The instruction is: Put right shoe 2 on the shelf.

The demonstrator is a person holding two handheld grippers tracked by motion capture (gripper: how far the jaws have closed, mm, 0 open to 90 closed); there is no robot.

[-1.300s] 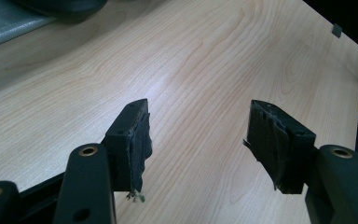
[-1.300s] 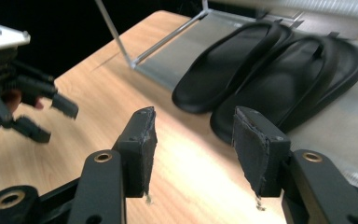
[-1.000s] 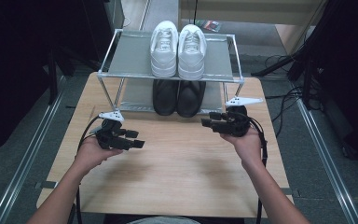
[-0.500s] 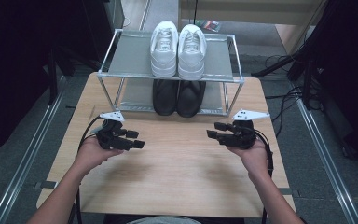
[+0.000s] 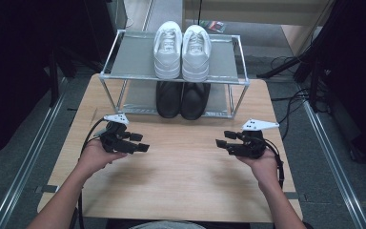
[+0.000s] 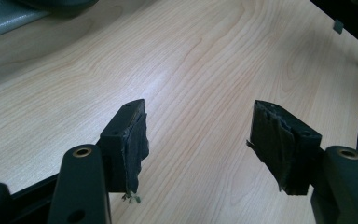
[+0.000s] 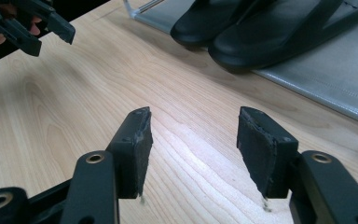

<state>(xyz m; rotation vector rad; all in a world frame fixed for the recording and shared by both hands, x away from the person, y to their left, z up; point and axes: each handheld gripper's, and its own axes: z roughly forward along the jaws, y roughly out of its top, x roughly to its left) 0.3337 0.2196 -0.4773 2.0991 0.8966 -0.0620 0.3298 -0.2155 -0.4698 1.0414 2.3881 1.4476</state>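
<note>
My left gripper (image 5: 140, 142) (image 6: 200, 126) hovers low over the left part of the wooden table (image 5: 181, 191), pointing right. Its jaws have just been opening and stand open with only bare wood between them. My right gripper (image 5: 223, 139) (image 7: 193, 135) is held over the right part, pointing left. Its jaws have also just been opening and hold nothing. A pair of white sneakers (image 5: 181, 50) stands on the top shelf of a metal rack (image 5: 128, 57). Under them, on the lower shelf, sits a pair of black shoes (image 5: 181, 98) (image 7: 261, 28).
The rack takes up the far half of the table, and bare wood lies between the two grippers. In the right gripper view the left gripper (image 7: 28, 28) shows at the top left. Cables (image 5: 295, 100) lie on the floor to the right.
My right hand has drawn back from the rack toward the near edge, slightly lower and to the right. The left hand has stayed where it was.
</note>
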